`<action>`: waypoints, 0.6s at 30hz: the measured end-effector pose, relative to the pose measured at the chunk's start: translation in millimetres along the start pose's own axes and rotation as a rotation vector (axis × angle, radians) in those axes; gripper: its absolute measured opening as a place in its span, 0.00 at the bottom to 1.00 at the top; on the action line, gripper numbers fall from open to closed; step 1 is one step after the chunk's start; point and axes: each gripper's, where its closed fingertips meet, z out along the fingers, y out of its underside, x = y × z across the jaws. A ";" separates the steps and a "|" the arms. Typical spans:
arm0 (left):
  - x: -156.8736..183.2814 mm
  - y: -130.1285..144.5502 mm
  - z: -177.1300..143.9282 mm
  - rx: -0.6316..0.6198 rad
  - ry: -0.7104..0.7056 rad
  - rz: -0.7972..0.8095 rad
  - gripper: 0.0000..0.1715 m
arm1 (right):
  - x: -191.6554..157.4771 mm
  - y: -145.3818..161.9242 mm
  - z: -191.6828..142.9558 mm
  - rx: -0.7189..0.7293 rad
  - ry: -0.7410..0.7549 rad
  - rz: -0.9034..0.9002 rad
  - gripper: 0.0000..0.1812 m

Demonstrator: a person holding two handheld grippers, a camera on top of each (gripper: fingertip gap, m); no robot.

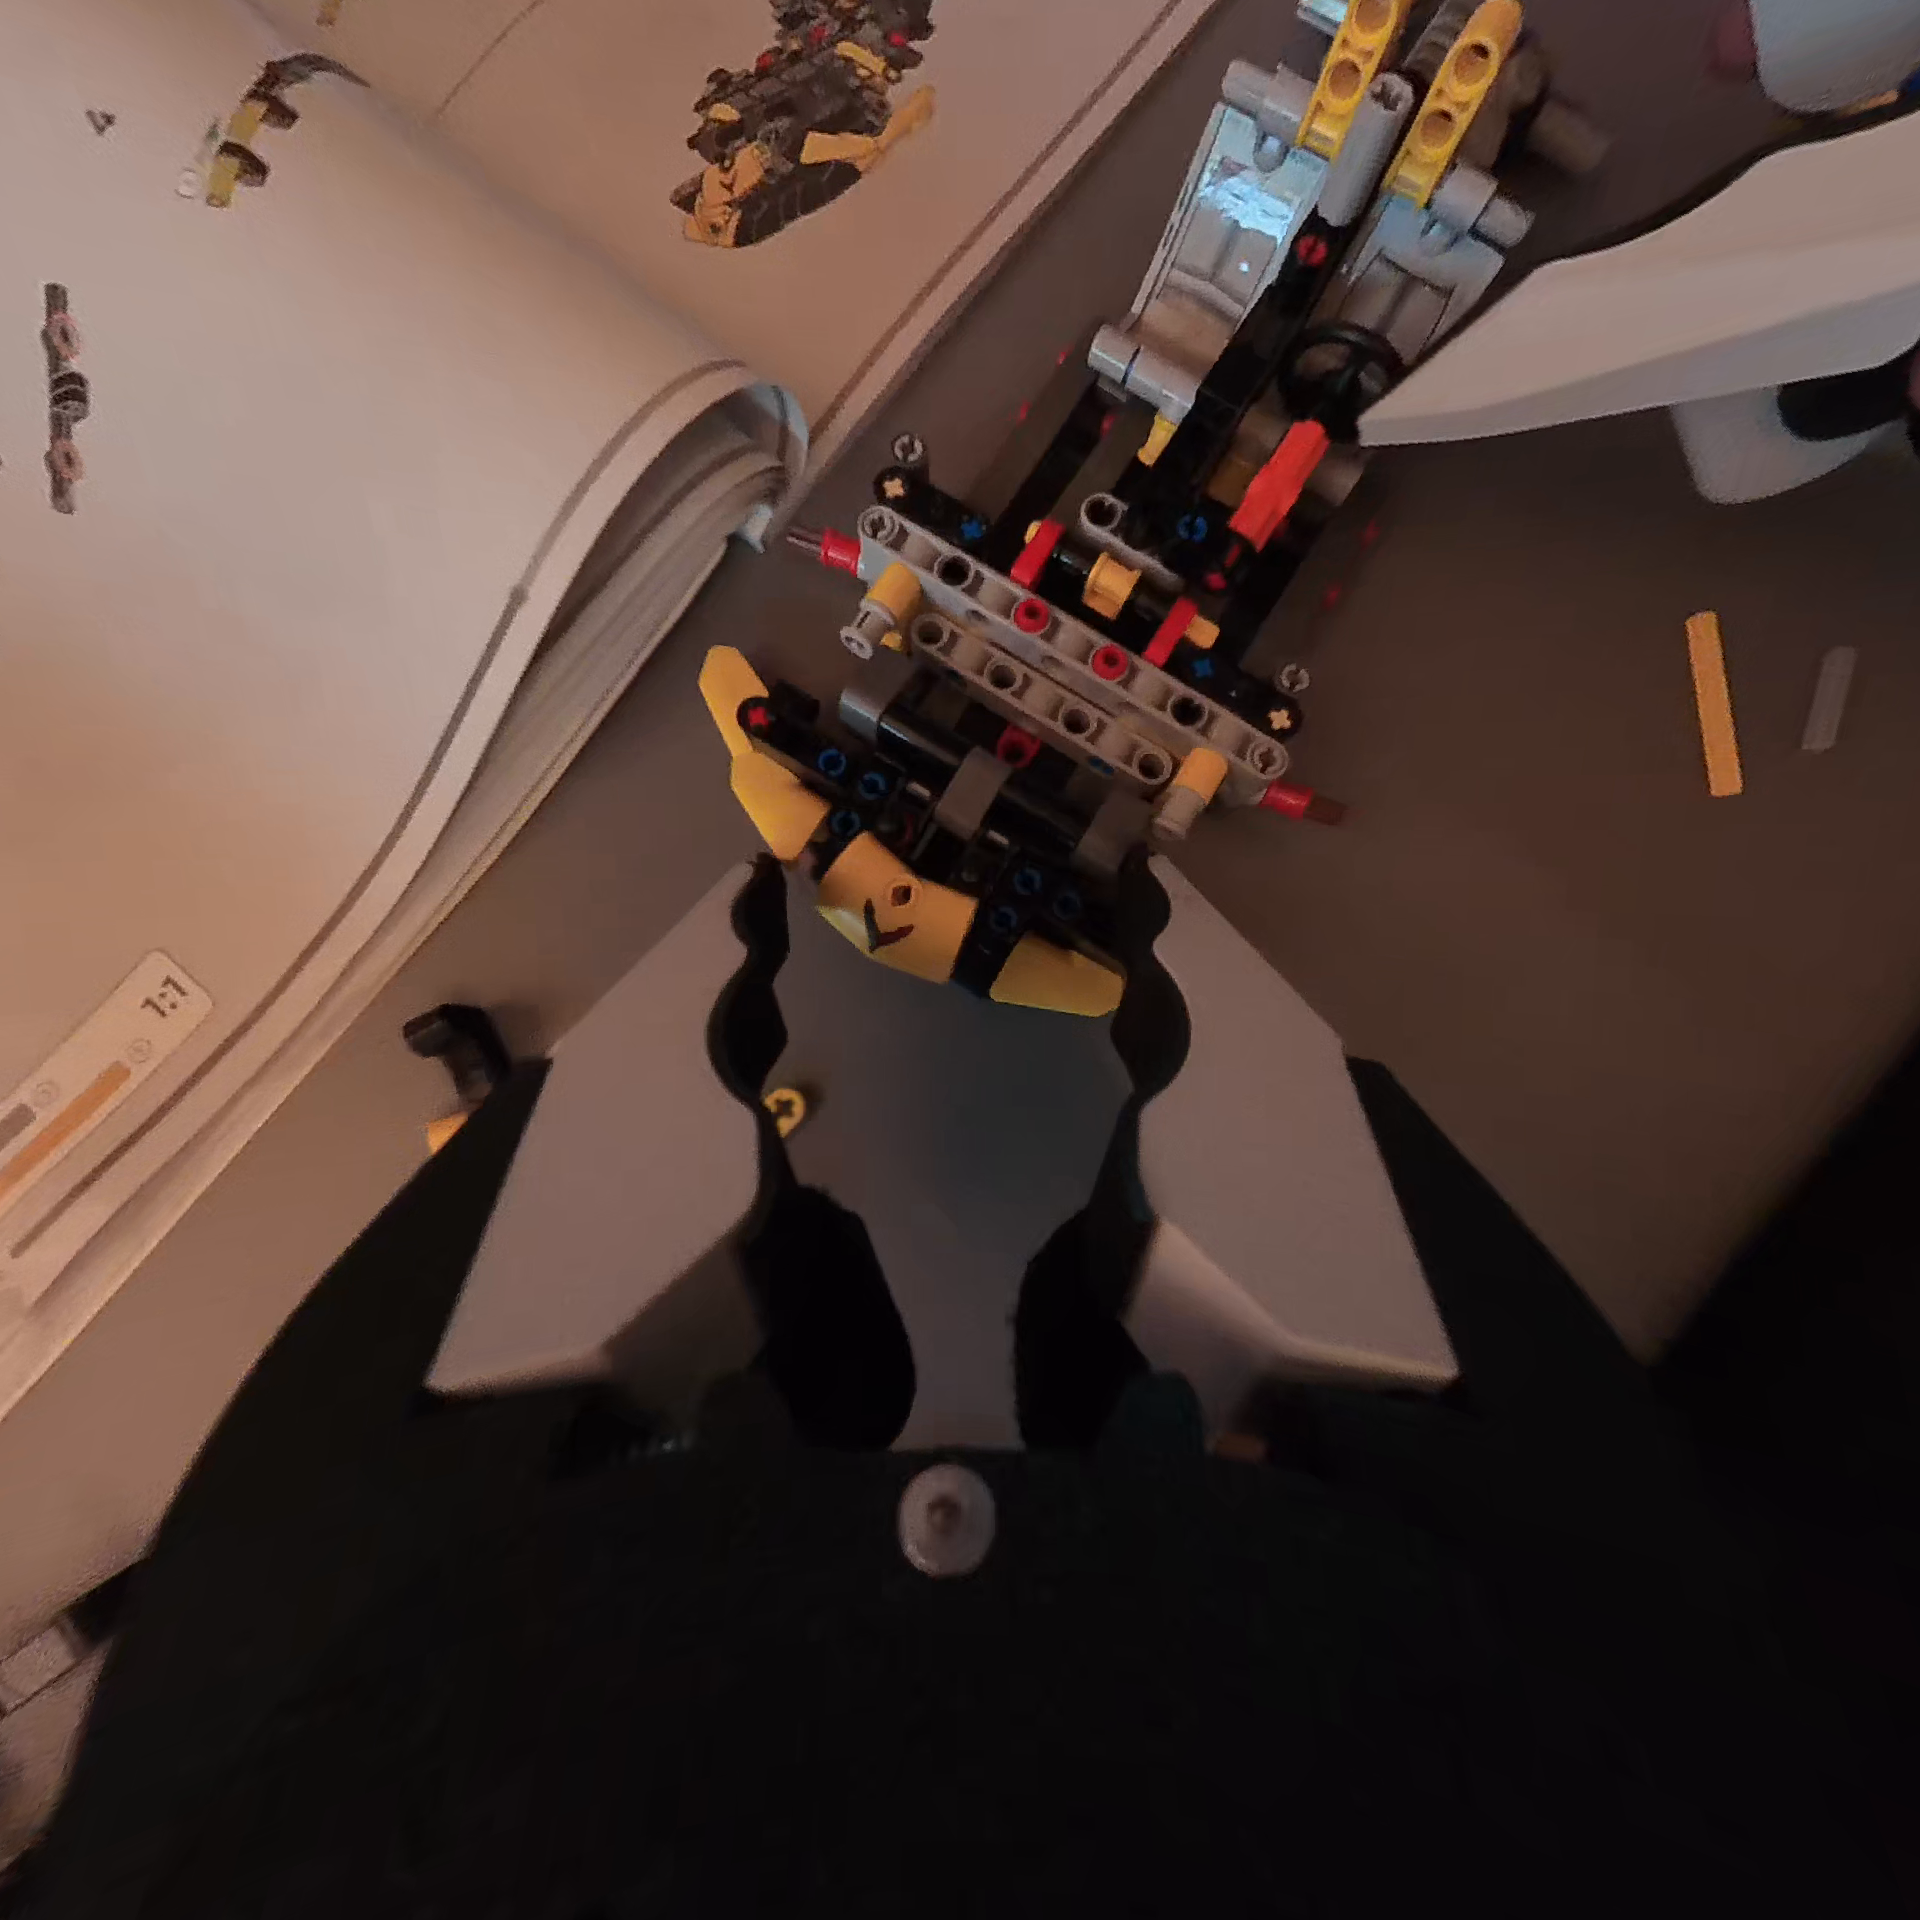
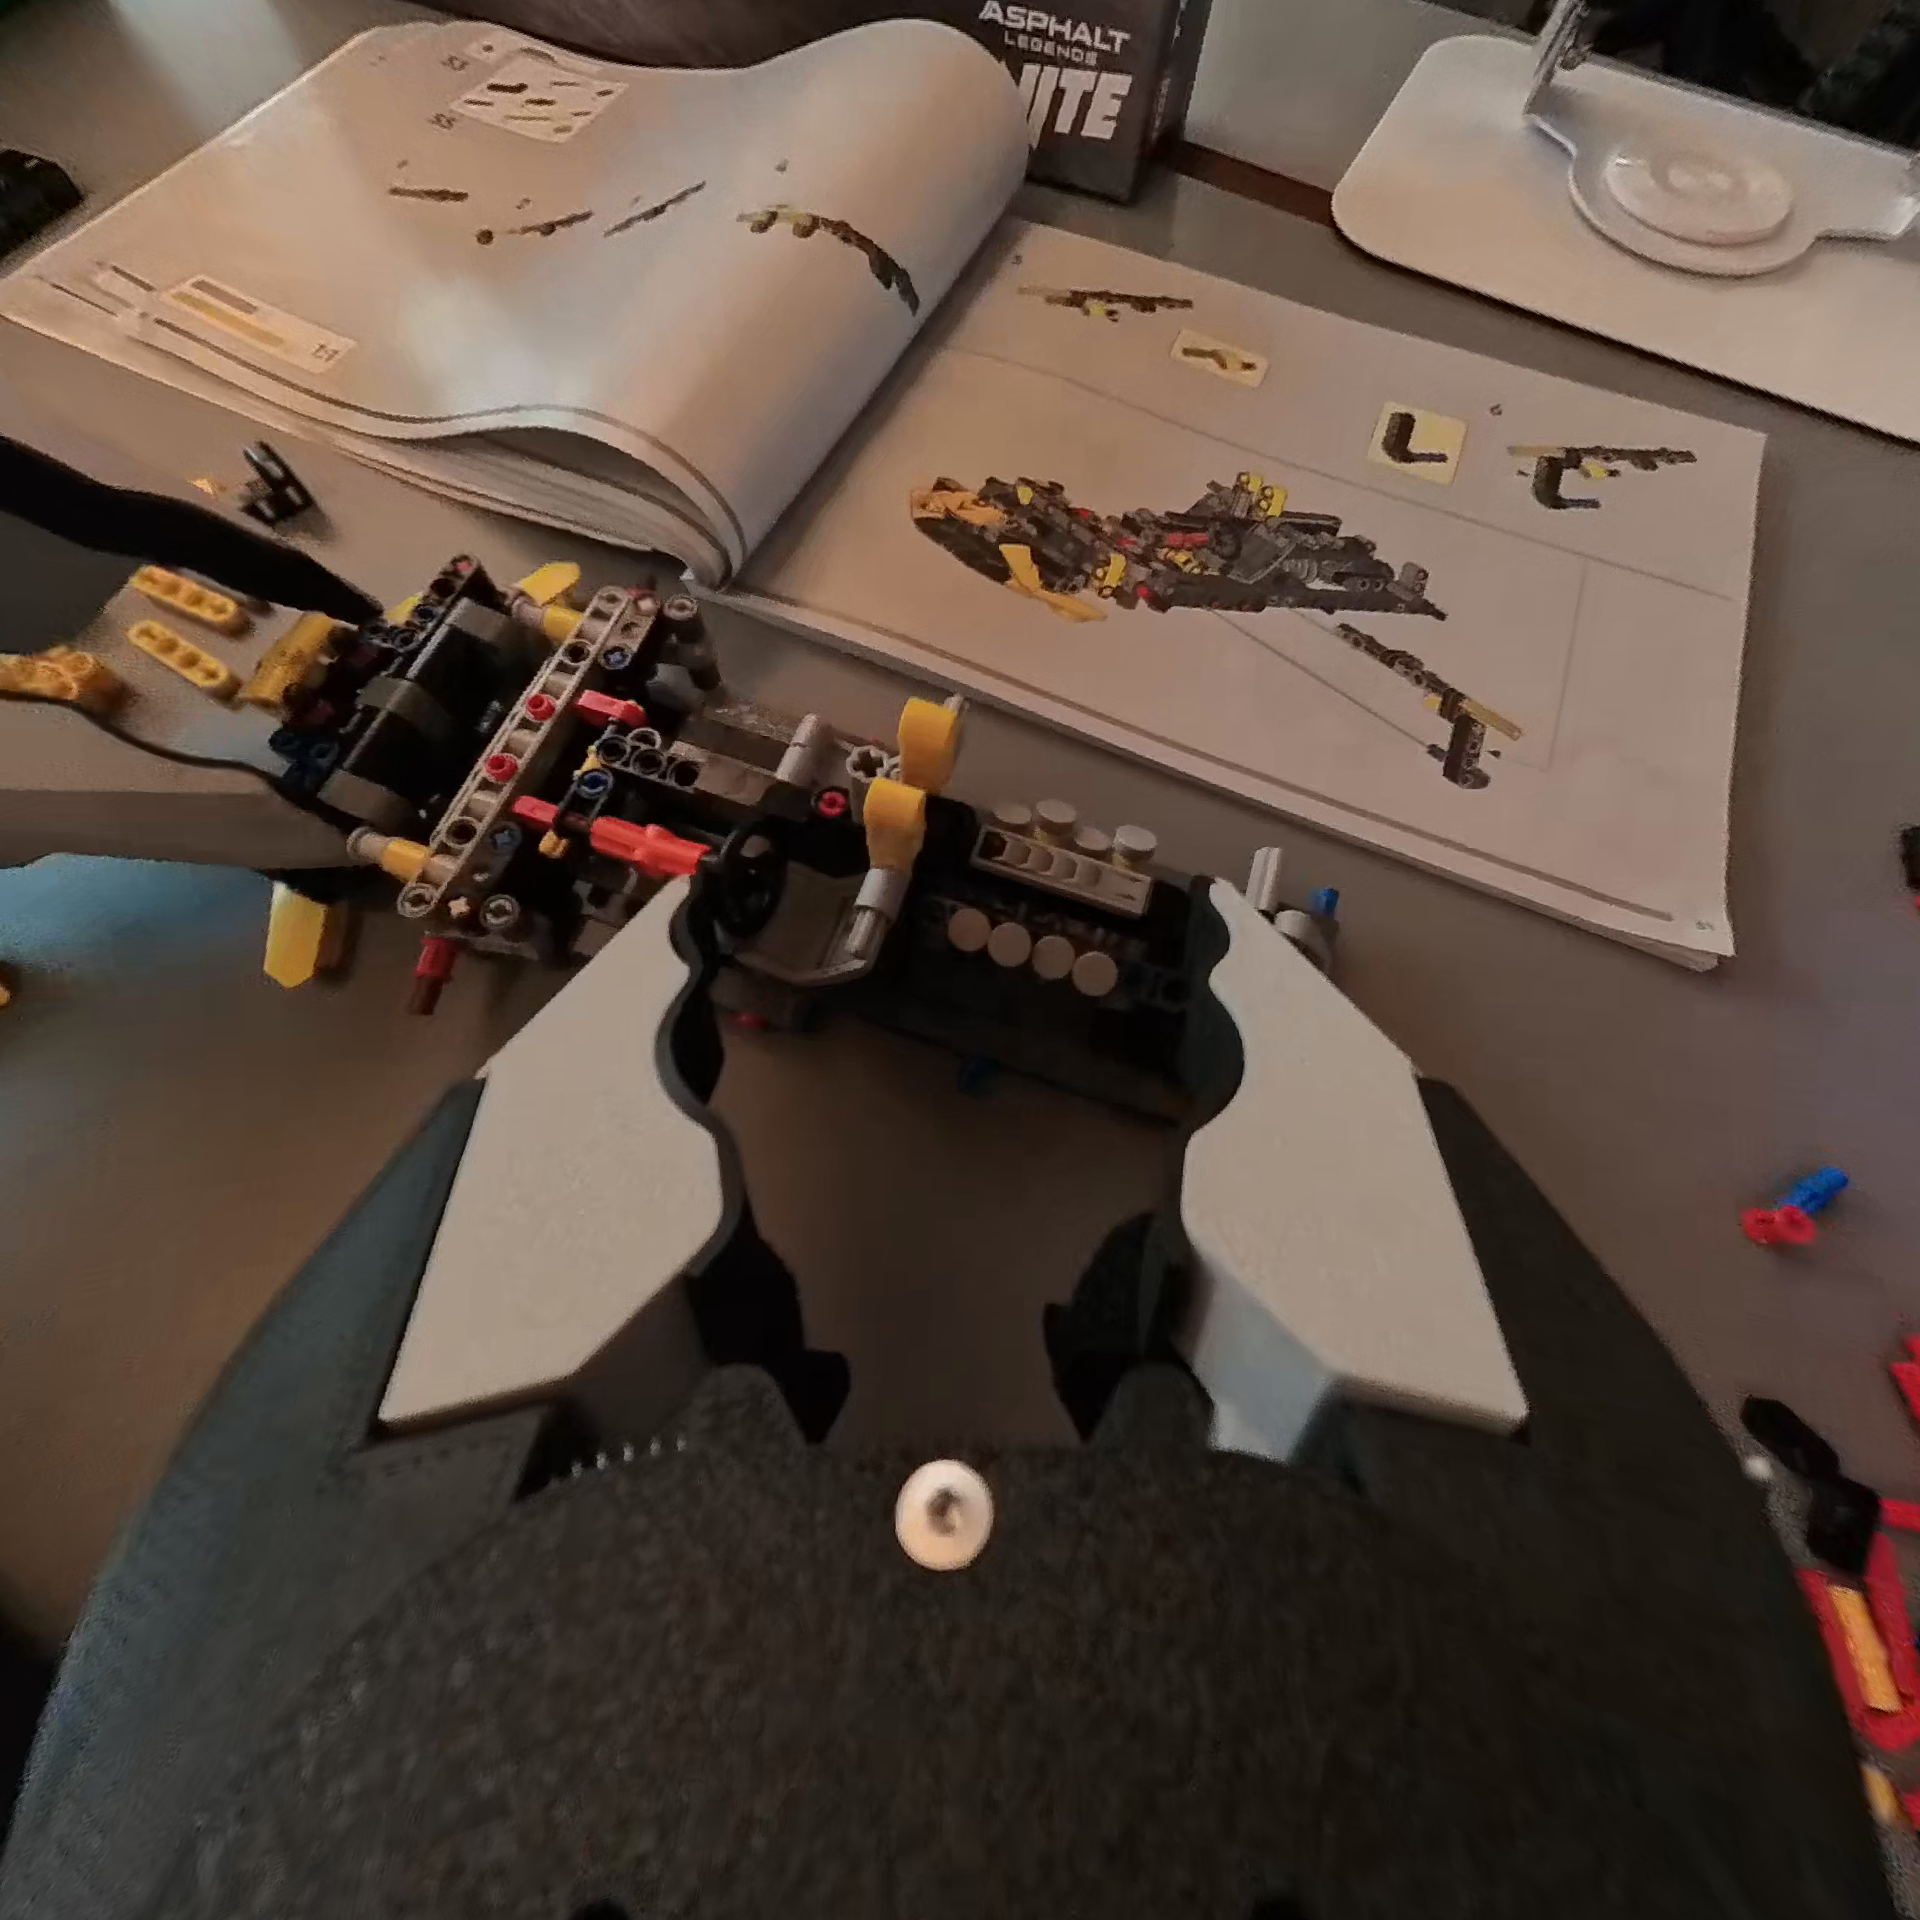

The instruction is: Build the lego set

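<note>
A half-built lego car model (image 2: 644, 769) of black, grey, yellow and red parts lies on the grey table. In the left wrist view the model (image 1: 1070, 644) runs away from me, with its yellow nose (image 1: 914, 925) between my fingers. My left gripper (image 1: 954, 894) is shut on that nose. It enters the right wrist view from the left (image 2: 177, 727). My right gripper (image 2: 945, 914) spans the model's rear section, from the black steering wheel (image 2: 748, 883) to the tail, with its fingertips against the model. Its white finger (image 1: 1662, 312) shows in the left wrist view.
An open instruction booklet (image 2: 1247, 582) lies behind the model, with a dark box (image 2: 1091, 94) and a white monitor stand (image 2: 1621, 208) beyond. Loose yellow beams (image 2: 187, 623), red and blue pins (image 2: 1787, 1216) and red parts (image 2: 1870, 1662) lie around. A yellow bar (image 1: 1712, 707) lies to the right. The yellow bar (image 1: 1712, 707) lies around 10 cm away from my right fingertips.
</note>
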 end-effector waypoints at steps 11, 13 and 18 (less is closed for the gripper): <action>-87.1 32.3 -68.4 0.075 -0.115 -0.158 0.23 | 17.0 -21.3 -55.8 0.339 -0.078 0.106 0.45; -91.2 45.1 -63.0 -0.024 -0.121 -0.165 0.23 | 16.7 -23.2 -56.2 0.343 -0.111 0.136 0.44; -66.1 37.8 -48.5 -0.050 -0.058 -0.041 0.10 | 13.2 -21.6 -54.0 0.340 -0.135 0.132 0.43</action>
